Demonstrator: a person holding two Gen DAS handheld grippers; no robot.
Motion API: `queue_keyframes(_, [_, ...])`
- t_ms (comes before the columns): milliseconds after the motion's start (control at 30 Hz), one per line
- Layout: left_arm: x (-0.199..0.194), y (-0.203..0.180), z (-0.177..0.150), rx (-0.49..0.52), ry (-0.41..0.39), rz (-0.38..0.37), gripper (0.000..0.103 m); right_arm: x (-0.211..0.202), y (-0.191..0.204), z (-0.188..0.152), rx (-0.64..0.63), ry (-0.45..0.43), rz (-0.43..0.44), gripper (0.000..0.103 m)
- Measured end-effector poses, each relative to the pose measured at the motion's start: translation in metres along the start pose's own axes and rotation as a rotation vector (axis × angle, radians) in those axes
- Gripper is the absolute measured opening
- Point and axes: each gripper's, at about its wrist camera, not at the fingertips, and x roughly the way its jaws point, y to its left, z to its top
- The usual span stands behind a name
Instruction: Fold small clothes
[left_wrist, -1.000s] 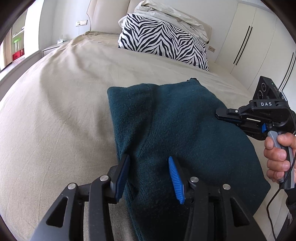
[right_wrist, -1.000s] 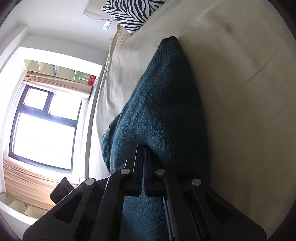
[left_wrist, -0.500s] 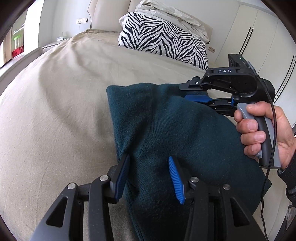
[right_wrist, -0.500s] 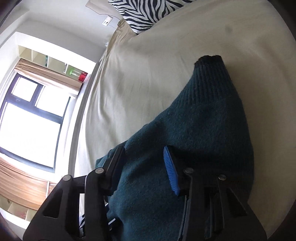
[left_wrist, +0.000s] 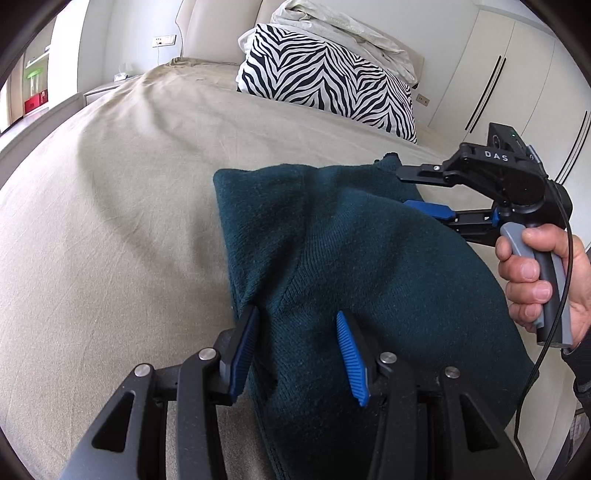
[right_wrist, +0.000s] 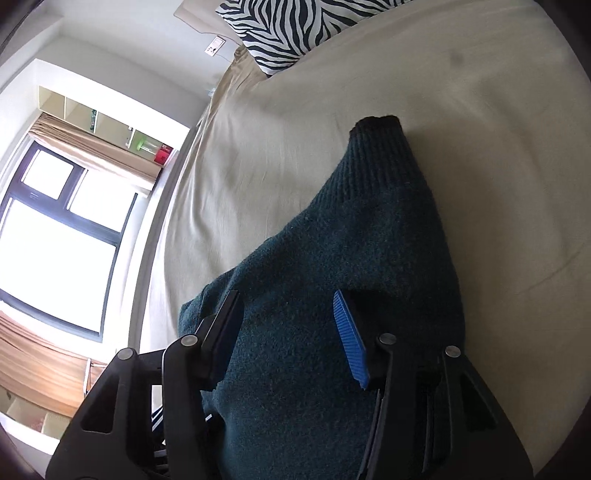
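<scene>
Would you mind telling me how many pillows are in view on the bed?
1: a black-and-white zebra-striped pillow stands at the head of the beige-sheeted bed, beyond the dark teal knitted garment. The crumpled white bedding behind may hide more.

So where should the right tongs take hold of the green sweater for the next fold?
Probably the ribbed cuff at the green sweater's far tip. It pokes out past the body over bare bedsheet, so the opening right tongs can pinch it from the far end.
</scene>
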Motion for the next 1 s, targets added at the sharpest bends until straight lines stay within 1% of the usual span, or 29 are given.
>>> queue_keyframes(33, [0.0,0.0,0.0,-0.002,0.0,-0.002,0.047,-0.013,-0.009,-0.002,0.031,-0.011,0.005,0.048])
queue_keyframes(67, [0.0,0.0,0.0,-0.003,0.0,-0.004,0.047,-0.023,-0.009,-0.002,0.051,-0.024,0.011,0.048])
queue_keyframes(100, [0.0,0.001,0.0,-0.004,0.0,-0.005,0.047,-0.039,-0.009,-0.007,0.051,-0.04,0.023,0.049])
queue_keyframes(167, [0.0,0.0,0.0,-0.001,-0.002,-0.002,0.047,-0.064,0.001,-0.019,0.003,-0.073,0.082,0.05])
queue_keyframes(200, [0.0,0.001,0.0,-0.002,-0.002,-0.004,0.047,-0.075,0.005,-0.029,-0.022,-0.08,0.12,0.05])
queue_keyframes(267, [0.0,0.002,-0.001,-0.002,-0.005,-0.003,0.047,-0.089,0.007,-0.054,-0.052,-0.068,0.193,0.055])
queue_keyframes(300, [0.0,0.002,-0.001,-0.002,-0.007,-0.004,0.047,-0.098,0.0,-0.075,-0.05,-0.056,0.213,0.061])
queue_keyframes(333, [0.0,0.002,-0.002,0.0,-0.006,-0.002,0.047,-0.096,-0.008,-0.091,-0.041,-0.025,0.197,0.064])
queue_keyframes(367, [0.0,0.001,-0.002,0.005,-0.007,0.003,0.047,-0.089,-0.017,-0.104,-0.045,0.001,0.184,0.064])
queue_keyframes(400, [-0.001,-0.001,-0.003,0.01,-0.01,0.011,0.047,-0.093,-0.027,-0.121,-0.072,-0.027,0.211,0.064])
queue_keyframes(433, [-0.001,-0.002,-0.003,0.013,-0.01,0.016,0.048,-0.098,-0.03,-0.129,-0.109,-0.078,0.239,0.063])
queue_keyframes(467, [-0.002,-0.002,-0.002,0.008,-0.012,0.015,0.048,-0.102,-0.03,-0.133,-0.124,-0.091,0.237,0.063])
queue_keyframes(567, [-0.014,0.002,0.0,-0.023,-0.022,-0.009,0.048,-0.119,-0.026,-0.129,-0.051,-0.09,0.211,0.064])
queue_keyframes(600, [-0.02,0.004,0.0,-0.042,-0.016,0.009,0.053,-0.125,-0.027,-0.125,-0.036,-0.104,0.198,0.064])
queue_keyframes(633, [-0.026,0.007,0.001,-0.068,-0.008,0.047,0.069,-0.133,-0.027,-0.122,-0.037,-0.122,0.177,0.066])
queue_keyframes(667, [-0.036,0.011,0.0,-0.091,-0.028,0.052,0.073,-0.14,-0.027,-0.118,-0.041,-0.128,0.149,0.067])
queue_keyframes(700, [-0.046,0.015,0.0,-0.11,-0.053,0.03,0.074,-0.144,-0.029,-0.115,-0.042,-0.121,0.124,0.067])
queue_keyframes(733, [-0.052,0.021,-0.001,-0.135,-0.056,0.009,0.075,-0.145,-0.031,-0.111,-0.039,-0.107,0.108,0.067])
queue_keyframes(800, [-0.049,0.033,0.002,-0.196,-0.01,-0.021,0.074,-0.145,-0.041,-0.105,-0.011,-0.065,0.092,0.067])
queue_keyframes(867, [-0.037,0.044,0.003,-0.256,0.058,-0.073,0.072,-0.128,-0.054,-0.101,0.045,0.008,0.092,0.067])
queue_keyframes(900, [-0.03,0.048,0.003,-0.288,0.093,-0.105,0.072,-0.12,-0.06,-0.1,0.075,0.035,0.106,0.067])
queue_keyframes(933, [-0.025,0.051,0.003,-0.307,0.107,-0.123,0.072,-0.111,-0.064,-0.099,0.101,0.058,0.119,0.067])
queue_keyframes(1000, [-0.019,0.053,0.007,-0.321,0.135,-0.139,0.072,-0.093,-0.067,-0.097,0.13,0.101,0.152,0.067])
